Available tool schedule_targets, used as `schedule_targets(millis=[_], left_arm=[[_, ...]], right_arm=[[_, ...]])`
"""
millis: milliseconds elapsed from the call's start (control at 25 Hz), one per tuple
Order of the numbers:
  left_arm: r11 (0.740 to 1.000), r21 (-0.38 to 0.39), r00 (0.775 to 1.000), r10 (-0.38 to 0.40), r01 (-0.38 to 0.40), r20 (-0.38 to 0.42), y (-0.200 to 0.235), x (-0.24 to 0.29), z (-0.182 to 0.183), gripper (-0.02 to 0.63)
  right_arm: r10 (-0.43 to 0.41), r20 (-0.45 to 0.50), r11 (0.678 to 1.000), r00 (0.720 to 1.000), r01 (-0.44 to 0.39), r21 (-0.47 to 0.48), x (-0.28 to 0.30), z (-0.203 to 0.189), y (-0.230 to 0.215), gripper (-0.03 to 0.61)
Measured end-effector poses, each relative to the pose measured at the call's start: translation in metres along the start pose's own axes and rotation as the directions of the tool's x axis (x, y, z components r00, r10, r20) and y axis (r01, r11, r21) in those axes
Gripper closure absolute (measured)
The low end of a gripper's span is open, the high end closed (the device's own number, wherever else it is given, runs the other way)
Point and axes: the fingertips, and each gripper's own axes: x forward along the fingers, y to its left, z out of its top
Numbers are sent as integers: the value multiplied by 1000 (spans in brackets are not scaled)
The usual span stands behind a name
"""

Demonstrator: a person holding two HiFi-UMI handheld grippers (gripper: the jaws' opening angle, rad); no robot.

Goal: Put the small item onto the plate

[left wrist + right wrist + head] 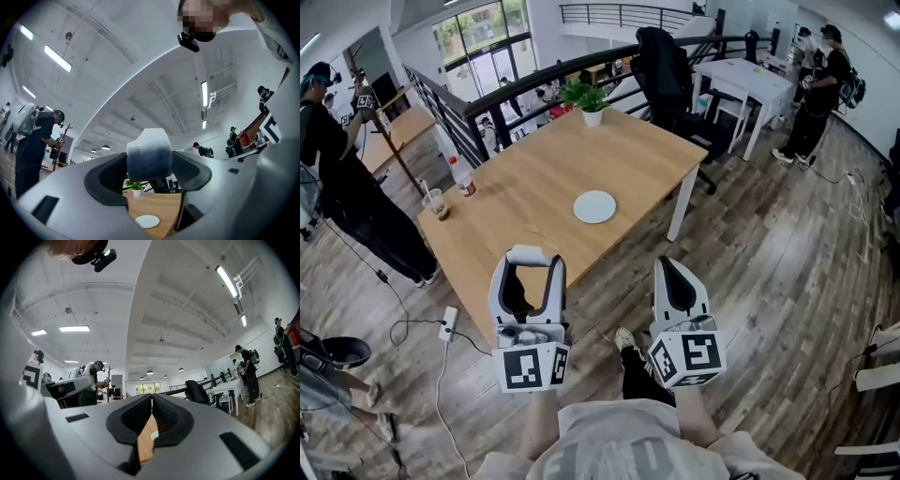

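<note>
On the left edge of the wooden table (pixel 534 187) stands a cup (pixel 438 203). It seems to have a brown drink in it, but it is too small to be sure. Just beside it is a bottle (pixel 464 176) with a red band. I cannot tell how full it is.

Next comes the left gripper (pixel 530 267), held in the air in front of the table, well away from the plate. Its jaws are spread wide and squeeze the small item (pixel 149 157) between the pads. The item is a chunky block, white on top and dark blue-grey lower down. It looks soft and light, like foam, so it may squash a bit but should not break. Its fuzzy skin should not slip. The best place to hold it is on its two flat sides, as it is held now.

The white plate (pixel 594 206) lies near the middle of the table and has nothing on it. Behind it, at the far end, a white plant pot (pixel 592 116) holds a green leafy plant.

On the right, the right gripper (pixel 668 267) is also in the air. Its jaws are pressed together with nothing between them.
</note>
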Motion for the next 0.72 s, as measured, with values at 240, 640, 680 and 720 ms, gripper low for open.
schedule_targets(millis=[240,640,680,720], left_arm=[[999,44,1000,16,-15,-10,-2,65,-26,311],[983,151,995,103,-101,-5,31,176,-56,311],[982,157,994,109,-105,-14,32,186,-62,311],[980,169,993,112,-106,-27,32,196,-68,311]], right_arm=[[52,-16,999,999,-52,0,73,-4,-36,560],[167,-24,983,986,-168,-76,193,1,-59,560],[179,-25,980,984,-180,-79,203,1,-64,560],[191,-24,979,981,-192,-74,213,-1,-68,560]])
